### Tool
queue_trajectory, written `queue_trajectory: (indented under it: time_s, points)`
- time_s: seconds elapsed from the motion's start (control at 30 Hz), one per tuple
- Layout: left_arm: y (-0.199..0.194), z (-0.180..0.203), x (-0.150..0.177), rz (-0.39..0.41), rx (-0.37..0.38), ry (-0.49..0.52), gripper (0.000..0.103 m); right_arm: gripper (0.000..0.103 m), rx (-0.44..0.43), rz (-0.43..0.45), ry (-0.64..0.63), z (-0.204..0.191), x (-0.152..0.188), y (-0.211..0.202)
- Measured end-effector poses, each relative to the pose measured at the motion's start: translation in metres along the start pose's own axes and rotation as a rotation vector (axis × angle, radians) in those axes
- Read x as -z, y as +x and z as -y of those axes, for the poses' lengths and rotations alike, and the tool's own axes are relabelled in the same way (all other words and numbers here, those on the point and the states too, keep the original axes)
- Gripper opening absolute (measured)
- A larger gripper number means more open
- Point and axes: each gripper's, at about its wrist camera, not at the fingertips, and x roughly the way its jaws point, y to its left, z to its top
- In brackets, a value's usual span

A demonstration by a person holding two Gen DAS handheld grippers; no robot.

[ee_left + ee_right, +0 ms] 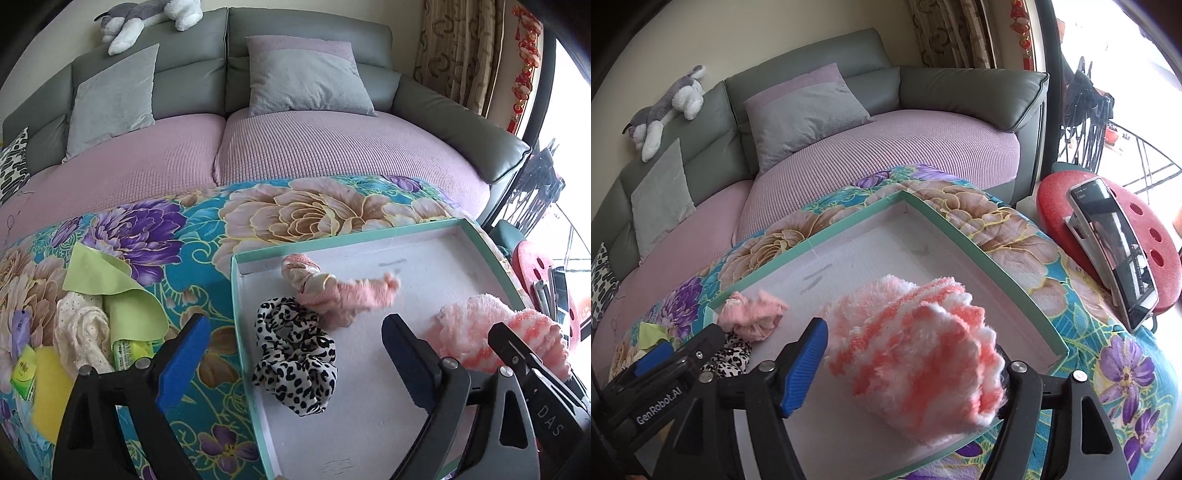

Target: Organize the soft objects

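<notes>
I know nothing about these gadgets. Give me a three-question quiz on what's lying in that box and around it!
1. True or false: the leopard-print fabric scrunchie lies inside the shallow mint-green cardboard box.
2. Which item sits between the right gripper's open jaws? A. fluffy pink-and-white striped towel B. lime-green cloth C. grey-and-white plush dog
3. Fill in: the box rests on a ____-patterned blanket.

Key: 1 true; 2 A; 3 floral.
</notes>
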Motion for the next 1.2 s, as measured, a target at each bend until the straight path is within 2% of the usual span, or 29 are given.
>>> queue_trajectory:
  time_s: [0.23, 0.3, 0.37, 0.4, 0.93, 1.2]
  points:
    - [-0.004, -0.003, 0.0, 0.014, -0.004, -0.02, 0.094, 0.083, 0.022, 0.001, -0.01, 0.0, 0.0, 0.001]
    - [-0.005, -0.005, 0.0, 0.018, -0.004, -0.026, 0.094, 0.089, 0.031, 0.002, -0.006, 0.001, 0.001, 0.001]
    - [-0.005, -0.006, -0.001, 0.02, -0.006, -0.029, 0.094, 0.102, 0.036, 0.006, -0.003, 0.002, 0.001, 0.001]
    - [-0.005, -0.006, -0.001, 0.021, -0.008, -0.029, 0.094, 0.103, 0.037, 0.009, -0.002, 0.002, 0.0, 0.0]
    - [-0.003, -0.008, 0.0, -0.015, -0.025, -0.034, 0.094, 0.103, 0.04, 0.007, -0.007, 0.003, 0.0, 0.0]
    - [-0.011, -0.011, -0.001, 0.014, -0.031, -0.044, 0.094, 0.103, 0.04, 0.005, -0.025, 0.0, 0.0, 0.001]
